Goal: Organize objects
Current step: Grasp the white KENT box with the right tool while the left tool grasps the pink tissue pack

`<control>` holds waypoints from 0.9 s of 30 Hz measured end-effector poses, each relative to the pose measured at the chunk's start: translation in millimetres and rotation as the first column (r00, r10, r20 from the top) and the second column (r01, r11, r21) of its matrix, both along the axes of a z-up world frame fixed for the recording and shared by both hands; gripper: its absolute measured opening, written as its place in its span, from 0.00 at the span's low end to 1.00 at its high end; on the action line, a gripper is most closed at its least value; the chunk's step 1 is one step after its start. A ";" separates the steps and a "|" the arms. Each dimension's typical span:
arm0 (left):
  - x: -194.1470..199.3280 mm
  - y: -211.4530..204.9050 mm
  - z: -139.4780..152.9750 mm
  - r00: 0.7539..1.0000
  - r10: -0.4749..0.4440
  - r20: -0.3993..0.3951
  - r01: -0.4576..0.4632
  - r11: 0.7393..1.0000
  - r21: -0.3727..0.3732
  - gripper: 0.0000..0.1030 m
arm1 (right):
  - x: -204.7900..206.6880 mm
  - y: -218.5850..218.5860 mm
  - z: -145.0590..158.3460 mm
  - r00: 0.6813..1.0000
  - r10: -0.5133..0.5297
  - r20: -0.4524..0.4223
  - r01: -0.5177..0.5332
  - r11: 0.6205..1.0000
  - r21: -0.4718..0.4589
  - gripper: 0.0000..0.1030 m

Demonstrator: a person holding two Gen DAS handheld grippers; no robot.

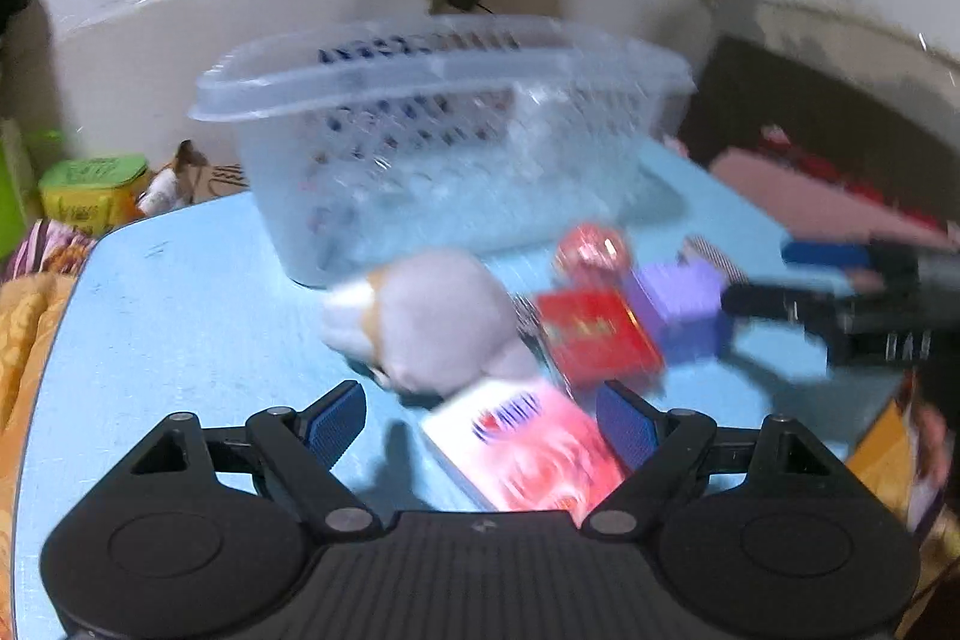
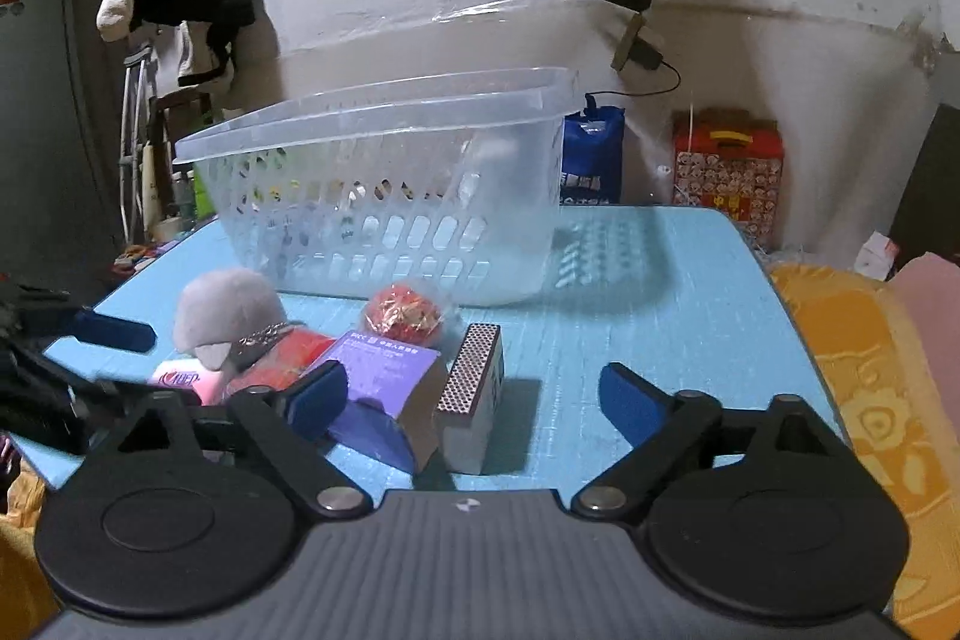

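Nearest the left wrist camera, the left gripper (image 1: 480,421) hangs with its jaws apart and nothing between the pads, just above the pink box (image 1: 528,445). That box lies flat on the blue table (image 1: 180,316), its long axis running from upper left to lower right, slanted across the gap between the fingers. Beyond it sit the grey plush (image 1: 438,322), the red box (image 1: 594,334), the purple box (image 1: 684,304) and a red ball (image 1: 591,247), all bunched close, in front of the clear basket (image 1: 444,148). This view is smeared, so fine contact cannot be told. From the right edge the right gripper (image 1: 774,280) reaches toward the purple box.

Closest in the right wrist view, the right gripper (image 2: 474,394) is likewise spread wide and empty. Its left finger (image 2: 315,397) overlaps the purple box (image 2: 384,370), while the matchbox (image 2: 474,394) stands on edge between the fingers, long axis pointing away from the camera. The basket (image 2: 384,196) stands upright behind, apparently empty.

By my reading, 2 picks are set up: pink box for the left, matchbox or purple box for the right.
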State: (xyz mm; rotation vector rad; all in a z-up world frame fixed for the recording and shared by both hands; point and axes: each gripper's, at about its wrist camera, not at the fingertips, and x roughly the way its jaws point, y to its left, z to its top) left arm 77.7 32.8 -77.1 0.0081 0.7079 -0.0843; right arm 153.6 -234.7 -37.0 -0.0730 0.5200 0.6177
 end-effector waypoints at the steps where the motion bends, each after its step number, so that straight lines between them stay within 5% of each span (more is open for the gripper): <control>1: -2.3 -3.0 -3.0 1.000 -0.010 0.000 0.010 1.000 0.019 0.84 | -2.3 -1.7 -0.4 1.000 0.006 0.003 -0.006 1.000 -0.003 0.84; 10: -13.3 1.8 -2.2 1.000 -0.016 0.014 0.016 1.000 -0.002 0.84 | -3.6 -8.6 -0.2 0.999 0.024 -0.025 -0.024 1.000 -0.007 0.32; 27: -6.8 -18.2 -16.0 0.999 -0.038 -0.025 0.038 0.999 0.015 0.86 | 0.5 17.5 -14.7 0.999 -0.013 -0.033 0.009 0.994 -0.109 0.41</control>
